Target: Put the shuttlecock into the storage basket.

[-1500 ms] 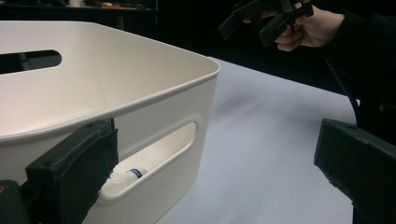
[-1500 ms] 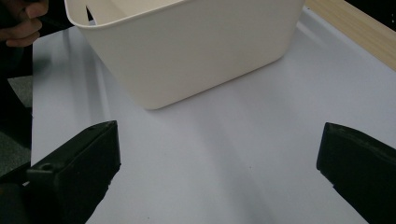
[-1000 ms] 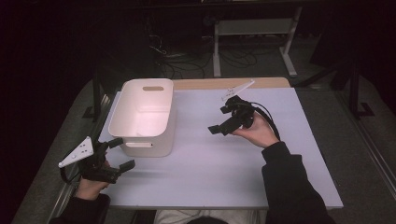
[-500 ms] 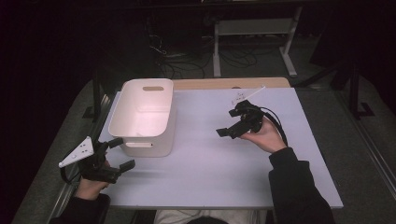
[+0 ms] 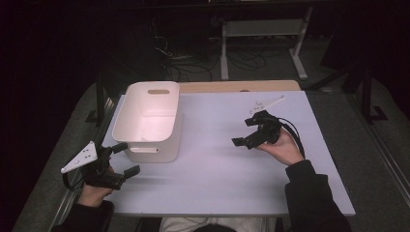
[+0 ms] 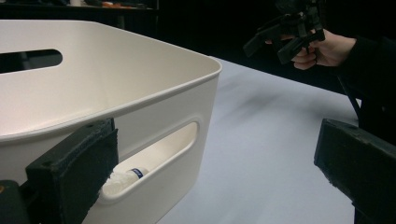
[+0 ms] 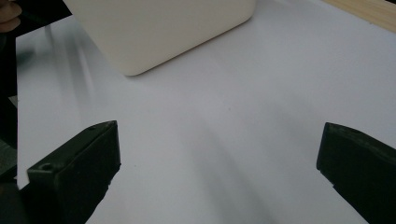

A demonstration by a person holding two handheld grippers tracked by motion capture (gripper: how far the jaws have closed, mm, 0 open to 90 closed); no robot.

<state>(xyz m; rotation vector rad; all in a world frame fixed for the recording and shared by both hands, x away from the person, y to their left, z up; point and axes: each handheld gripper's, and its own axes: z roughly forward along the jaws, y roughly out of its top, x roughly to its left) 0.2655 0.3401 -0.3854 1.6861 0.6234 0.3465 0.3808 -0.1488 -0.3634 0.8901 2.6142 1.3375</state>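
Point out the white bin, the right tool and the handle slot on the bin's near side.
white bin [image 5: 126,129], high view, left rim.
right tool [image 5: 244,132], high view, midway between its tips.
handle slot [image 6: 161,151], left gripper view, middle of the opening.

High view looking down and forward over the whole counter [image 5: 217,193], left gripper view sitting close against the white bin [image 6: 140,93], right gripper view facing the bin across bare counter, all three sharing the bin
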